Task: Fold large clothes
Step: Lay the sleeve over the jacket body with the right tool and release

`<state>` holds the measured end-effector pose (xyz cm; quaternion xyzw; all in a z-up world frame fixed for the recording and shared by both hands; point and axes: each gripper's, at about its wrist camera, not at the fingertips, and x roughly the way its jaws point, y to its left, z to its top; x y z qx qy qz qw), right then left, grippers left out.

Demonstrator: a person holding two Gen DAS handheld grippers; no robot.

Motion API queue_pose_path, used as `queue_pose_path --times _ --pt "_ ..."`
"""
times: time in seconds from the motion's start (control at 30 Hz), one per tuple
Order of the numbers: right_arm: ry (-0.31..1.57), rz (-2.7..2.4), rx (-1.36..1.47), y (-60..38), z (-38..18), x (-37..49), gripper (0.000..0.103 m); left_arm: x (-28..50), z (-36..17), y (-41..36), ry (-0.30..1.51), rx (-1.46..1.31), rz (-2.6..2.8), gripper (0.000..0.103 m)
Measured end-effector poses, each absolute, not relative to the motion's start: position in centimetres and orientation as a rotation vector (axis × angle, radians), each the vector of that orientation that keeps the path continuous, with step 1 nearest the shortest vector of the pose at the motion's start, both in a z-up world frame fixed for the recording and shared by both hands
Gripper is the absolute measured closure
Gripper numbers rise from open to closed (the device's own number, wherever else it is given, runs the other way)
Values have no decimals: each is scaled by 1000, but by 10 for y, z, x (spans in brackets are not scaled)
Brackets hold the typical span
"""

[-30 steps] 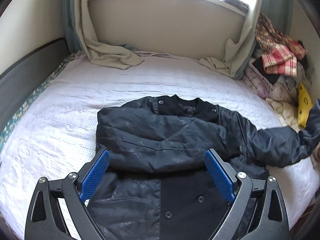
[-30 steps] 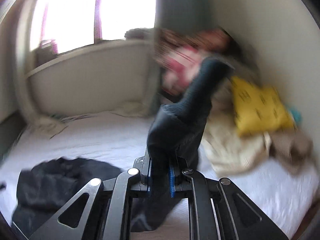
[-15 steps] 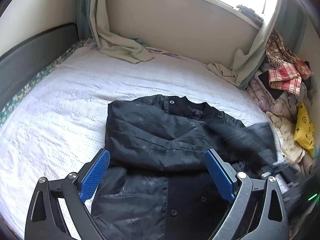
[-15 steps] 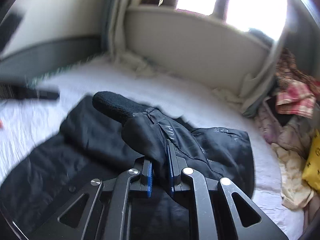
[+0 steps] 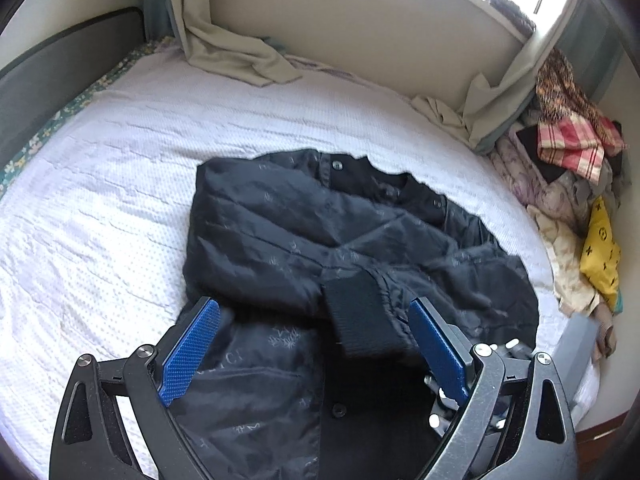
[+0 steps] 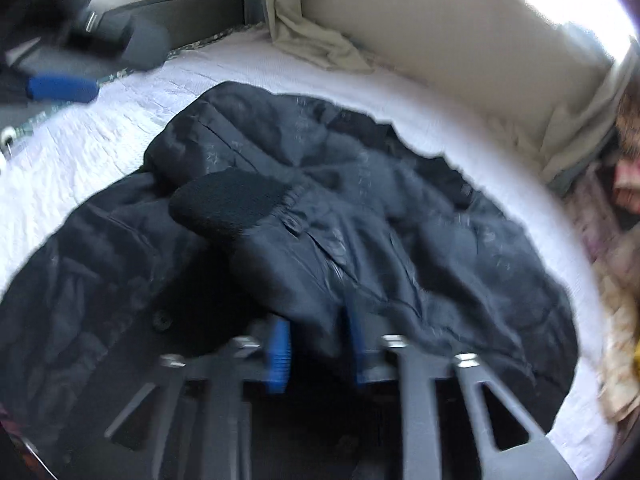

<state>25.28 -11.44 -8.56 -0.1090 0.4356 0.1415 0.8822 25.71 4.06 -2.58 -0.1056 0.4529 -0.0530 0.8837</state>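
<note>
sleeve [image 6: 304,248] laid across jacket [image 5: 320,240] on bed [image 5: 120,200] | right gripper [image 6: 316,354] jaws opening, fabric apparently loose between, blurred | left gripper [image 5: 314,354] spread wide, empty | back out low, then flatten cuff [image 5: 362,314]

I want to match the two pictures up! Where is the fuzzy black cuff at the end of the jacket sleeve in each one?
Left wrist view: the knit cuff lies low and centre on the jacket, just inside the right blue pad.
Right wrist view: the knit cuff sits left of centre, on the jacket front.
Shared landmark: the beige curtain pooled on the bed at the back.
</note>
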Motion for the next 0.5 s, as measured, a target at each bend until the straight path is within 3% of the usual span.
queue_pose_path --times 0.03,0.2,0.37,0.5 --pt "911 316 -172 -120 -81 251 37 258 -28 40 950 -217 -113 7" --pt "894 360 164 -181 -45 247 32 261 -42 38 985 -206 -107 9" --pt "801 259 293 -241 -14 239 29 269 -64 30 1048 -204 -121 19" --pt "756 203 404 -283 -3 236 28 278 -88 24 1131 -227 -134 21"
